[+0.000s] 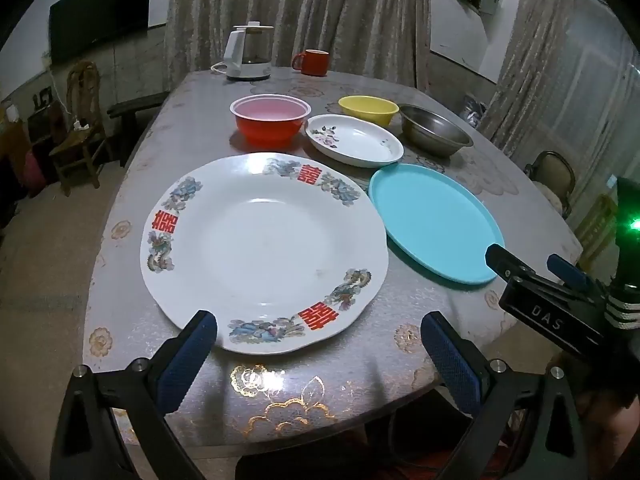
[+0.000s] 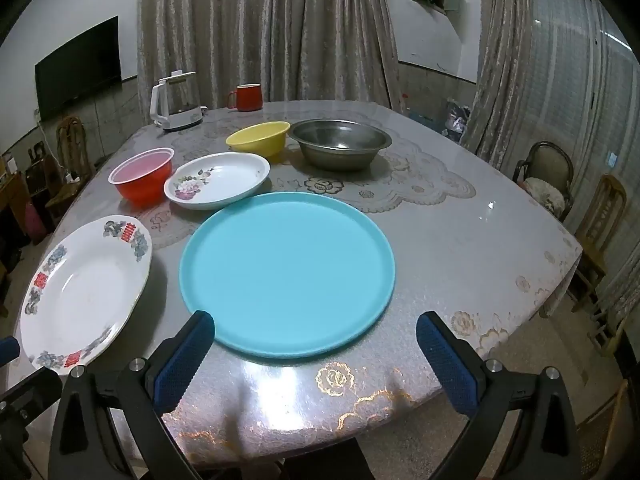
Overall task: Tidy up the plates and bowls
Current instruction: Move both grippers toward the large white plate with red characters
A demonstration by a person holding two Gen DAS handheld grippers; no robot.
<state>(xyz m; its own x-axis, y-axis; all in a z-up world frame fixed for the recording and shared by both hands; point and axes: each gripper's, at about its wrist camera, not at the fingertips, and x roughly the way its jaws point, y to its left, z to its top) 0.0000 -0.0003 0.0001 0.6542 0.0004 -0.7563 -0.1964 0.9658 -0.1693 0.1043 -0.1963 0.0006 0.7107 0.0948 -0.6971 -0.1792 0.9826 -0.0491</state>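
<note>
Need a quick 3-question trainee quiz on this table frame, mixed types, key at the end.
1. True or false: the left tongs are shut on the large white plate.
2. Multiple choice: which dish lies right in front of the right tongs? A) turquoise plate B) yellow bowl C) metal bowl
3. Fill in: the small floral plate sits beside the ___ bowl, at its right.

Key: 1 false, both tongs are open and empty; 2 A; 3 red.
</note>
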